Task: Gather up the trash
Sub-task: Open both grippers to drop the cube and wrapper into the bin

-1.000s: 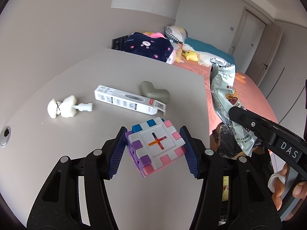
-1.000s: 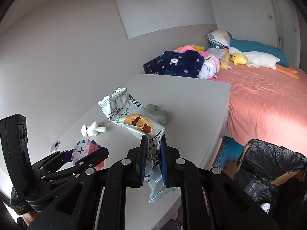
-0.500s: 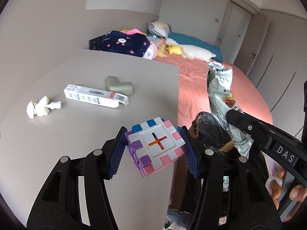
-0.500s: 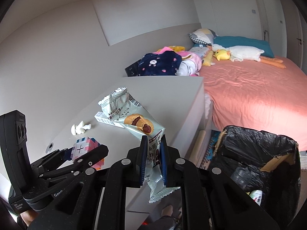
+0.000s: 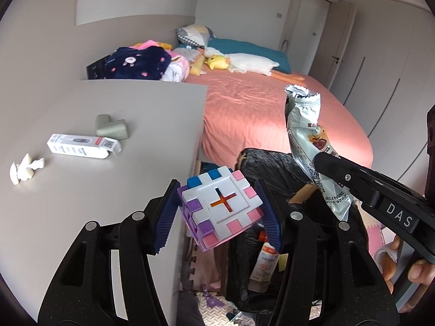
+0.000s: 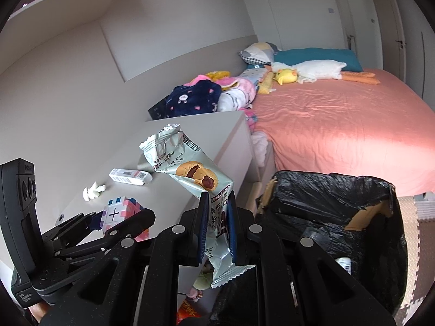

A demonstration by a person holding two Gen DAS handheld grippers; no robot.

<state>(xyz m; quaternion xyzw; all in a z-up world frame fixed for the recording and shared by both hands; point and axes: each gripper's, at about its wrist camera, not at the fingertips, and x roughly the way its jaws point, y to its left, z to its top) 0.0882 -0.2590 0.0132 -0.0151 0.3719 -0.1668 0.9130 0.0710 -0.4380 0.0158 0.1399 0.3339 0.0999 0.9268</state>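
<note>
Left gripper [image 5: 218, 212] clamped on a pink-purple-white puzzle cube [image 5: 221, 207] at the desk [image 5: 81, 190] edge, right gripper [image 6: 216, 224] pinched tight on a silver snack wrapper [image 6: 190, 168] held upright, both above and beside the black-lined trash bin [image 6: 334, 206] by the bed [image 6: 339, 130].

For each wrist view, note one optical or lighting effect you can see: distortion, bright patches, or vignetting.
Left wrist view: fisheye bends the door frame, dark vignette fills the corners, and a sunlit patch brightens the bed. Right wrist view: the same curved edges, and glare on the snack wrapper.
</note>
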